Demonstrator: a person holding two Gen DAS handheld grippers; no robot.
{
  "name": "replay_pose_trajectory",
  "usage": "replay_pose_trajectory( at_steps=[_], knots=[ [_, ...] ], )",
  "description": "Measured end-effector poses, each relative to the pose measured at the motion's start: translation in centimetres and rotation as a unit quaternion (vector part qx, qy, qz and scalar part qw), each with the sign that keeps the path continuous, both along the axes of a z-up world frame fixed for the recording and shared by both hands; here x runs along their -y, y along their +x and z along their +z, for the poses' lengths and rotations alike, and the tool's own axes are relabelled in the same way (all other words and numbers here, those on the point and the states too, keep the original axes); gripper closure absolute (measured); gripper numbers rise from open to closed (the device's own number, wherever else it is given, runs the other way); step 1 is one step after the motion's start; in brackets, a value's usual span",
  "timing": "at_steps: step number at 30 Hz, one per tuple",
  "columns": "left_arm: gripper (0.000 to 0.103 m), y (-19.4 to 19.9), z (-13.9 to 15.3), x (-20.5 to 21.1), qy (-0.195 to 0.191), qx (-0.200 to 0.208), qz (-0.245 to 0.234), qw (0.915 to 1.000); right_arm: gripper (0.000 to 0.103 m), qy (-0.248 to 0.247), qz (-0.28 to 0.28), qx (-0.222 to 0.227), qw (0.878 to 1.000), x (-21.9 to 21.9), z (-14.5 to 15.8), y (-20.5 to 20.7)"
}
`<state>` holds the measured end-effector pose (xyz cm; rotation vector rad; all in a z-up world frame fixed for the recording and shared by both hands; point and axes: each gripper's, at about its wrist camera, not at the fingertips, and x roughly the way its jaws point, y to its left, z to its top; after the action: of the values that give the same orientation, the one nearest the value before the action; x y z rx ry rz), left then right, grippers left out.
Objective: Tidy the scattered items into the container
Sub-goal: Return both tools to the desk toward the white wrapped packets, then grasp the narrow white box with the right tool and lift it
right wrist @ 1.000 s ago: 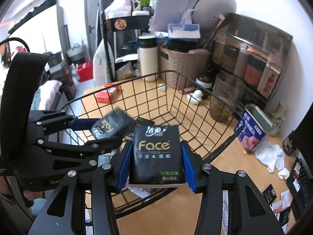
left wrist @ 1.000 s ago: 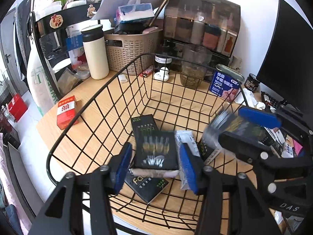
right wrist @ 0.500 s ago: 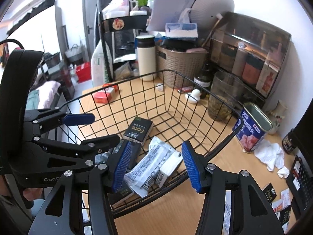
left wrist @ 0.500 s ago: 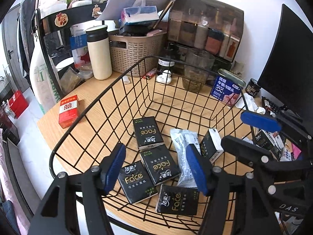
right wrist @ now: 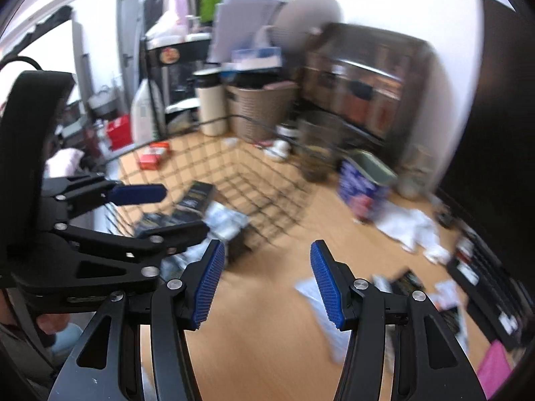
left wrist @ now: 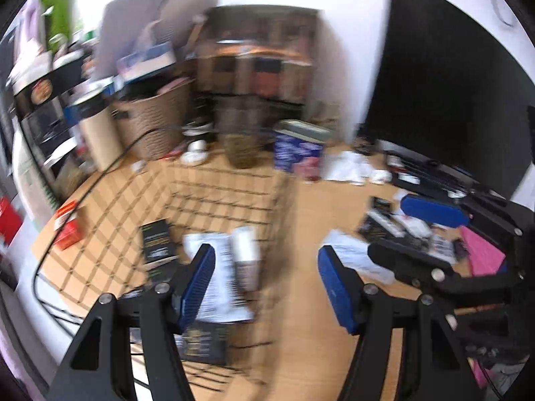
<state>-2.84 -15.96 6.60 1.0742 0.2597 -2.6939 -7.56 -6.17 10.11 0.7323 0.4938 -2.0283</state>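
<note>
The left gripper (left wrist: 265,275) is wide apart, with nothing between its blue pads (left wrist: 197,284). It hangs over the right edge of the wire basket (left wrist: 100,170). The right gripper (right wrist: 264,275) is wide apart too and holds nothing. Under it is only the bare wooden table (right wrist: 267,334). Both pictures are blurry.

The basket sits on the table to the left of both grippers. Inside it lie black tissue packs (left wrist: 155,242), a white packet (left wrist: 217,287) and a small white box (left wrist: 245,254). They lie close together on the basket floor. One more black pack (left wrist: 204,346) lies at the near edge, just under the left gripper.

More things are scattered on the table to the right of the basket. A white packet (right wrist: 321,304) lies flat just past the right gripper. Small black packs (left wrist: 379,220) and papers lie near a black keyboard (right wrist: 491,280). Crumpled white tissue (right wrist: 411,227) sits next to a blue can (right wrist: 362,187).

A small red box (left wrist: 68,227) rests on the table outside the basket, on the left. Behind the basket stand a tan bottle (right wrist: 209,107), a brown woven bin (right wrist: 262,110) and a glass jar (left wrist: 242,137). A dark screen (left wrist: 444,83) stands on the far right.
</note>
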Motion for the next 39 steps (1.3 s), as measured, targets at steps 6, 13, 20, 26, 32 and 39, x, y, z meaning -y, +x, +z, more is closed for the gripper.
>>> replay_pose_trajectory(
  at_steps=[6,13,20,26,32,39],
  knots=[
    [0.034,-2.6,-0.6,-5.9,-0.012,0.015,-0.061,0.998,0.05,-0.001,-0.055,0.002,0.998,-6.8,-0.4,-1.1],
    [0.031,-6.6,-4.0,-10.7,-0.016,0.067,-0.122,0.9901,0.05,0.007,-0.121,0.034,0.992,-12.7,-3.4,-3.5],
    [0.031,-9.8,-8.4,-11.9,-0.042,0.122,-0.115,0.985,0.05,0.028,-0.146,0.067,0.987,-14.5,-7.2,-6.6],
    [0.031,-10.8,-9.5,-10.0,-0.01,0.131,-0.106,0.9857,0.05,0.042,-0.132,0.077,0.987,-11.9,-8.3,-9.5],
    [0.031,-10.5,-9.6,-8.2,0.011,0.122,-0.095,0.9879,0.05,0.056,-0.087,0.072,0.992,-7.1,-8.3,-10.3],
    [0.031,-9.9,-10.2,-7.7,0.017,0.129,-0.098,0.9866,0.086,0.084,-0.068,0.072,0.991,-3.5,-10.5,-10.4]
  ],
)
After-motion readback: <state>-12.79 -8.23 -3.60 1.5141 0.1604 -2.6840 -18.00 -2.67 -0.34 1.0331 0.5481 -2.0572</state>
